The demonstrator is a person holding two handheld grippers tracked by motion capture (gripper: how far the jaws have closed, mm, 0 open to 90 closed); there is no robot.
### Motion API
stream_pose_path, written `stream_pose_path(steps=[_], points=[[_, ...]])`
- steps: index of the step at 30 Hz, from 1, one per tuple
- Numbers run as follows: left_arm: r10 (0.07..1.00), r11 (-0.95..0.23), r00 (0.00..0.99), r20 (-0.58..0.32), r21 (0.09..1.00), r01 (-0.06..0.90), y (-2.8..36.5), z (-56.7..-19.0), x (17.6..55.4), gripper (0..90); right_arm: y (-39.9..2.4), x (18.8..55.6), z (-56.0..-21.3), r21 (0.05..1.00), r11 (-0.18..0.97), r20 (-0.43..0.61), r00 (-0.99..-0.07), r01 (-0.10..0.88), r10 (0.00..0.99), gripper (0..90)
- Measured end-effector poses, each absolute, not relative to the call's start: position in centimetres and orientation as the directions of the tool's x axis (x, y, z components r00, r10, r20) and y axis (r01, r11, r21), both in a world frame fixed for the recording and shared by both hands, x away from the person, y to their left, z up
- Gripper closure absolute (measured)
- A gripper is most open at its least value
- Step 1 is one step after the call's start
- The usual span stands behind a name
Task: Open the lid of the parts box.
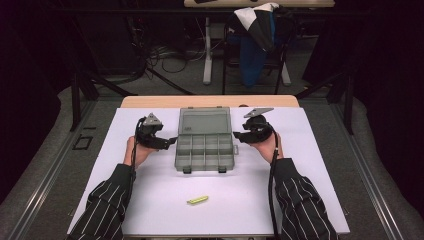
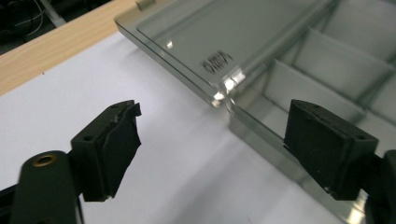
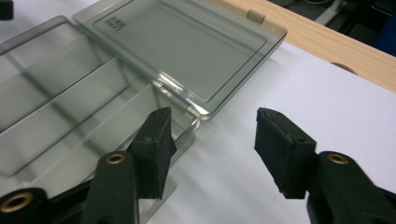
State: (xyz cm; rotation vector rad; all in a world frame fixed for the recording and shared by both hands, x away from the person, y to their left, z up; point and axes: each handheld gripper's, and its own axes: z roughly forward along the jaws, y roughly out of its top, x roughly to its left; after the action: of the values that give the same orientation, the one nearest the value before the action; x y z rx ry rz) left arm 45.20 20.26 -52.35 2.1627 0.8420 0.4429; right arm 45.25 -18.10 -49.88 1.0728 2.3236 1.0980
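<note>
A clear grey compartment box (image 1: 180, 150) lies open in the middle of the white sheet, its lid (image 1: 204, 121) folded flat toward the far side. My left gripper (image 1: 172, 141) is at the box's left edge, my right gripper (image 1: 236, 136) at its right edge. In the left gripper view the left gripper (image 2: 215, 116) is open, one jaw over the sheet and one by the tray wall (image 2: 261, 135). In the right gripper view the right gripper (image 3: 214, 119) is open astride the tray's corner (image 3: 189, 126), near the lid (image 3: 187, 46). Neither holds anything.
A small yellow-green piece (image 1: 197, 200) lies on the white sheet (image 1: 150, 190) near the front edge. A wooden table edge (image 1: 210, 101) runs behind the box. Beyond the table stands a chair with a blue cloth (image 1: 255, 45) over it.
</note>
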Motion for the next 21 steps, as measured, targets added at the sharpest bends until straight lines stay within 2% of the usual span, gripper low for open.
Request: stream_pose_path(steps=[11, 21], points=[[0.638, -0.579, 0.763, 0.109, 0.721, 0.381, 20.4, -52.7, 40.2, 10.8, -19.5, 40.7, -50.8, 0.769, 0.451, 0.000, -0.707, 0.452, 0.708, 27.0], [0.655, -0.573, 0.741, 0.150, 0.737, 0.358, 20.7, -53.1, 37.6, 5.7, -20.8, 37.7, -52.4, 0.787, 0.438, 0.009, -0.717, 0.435, 0.697, 15.1]])
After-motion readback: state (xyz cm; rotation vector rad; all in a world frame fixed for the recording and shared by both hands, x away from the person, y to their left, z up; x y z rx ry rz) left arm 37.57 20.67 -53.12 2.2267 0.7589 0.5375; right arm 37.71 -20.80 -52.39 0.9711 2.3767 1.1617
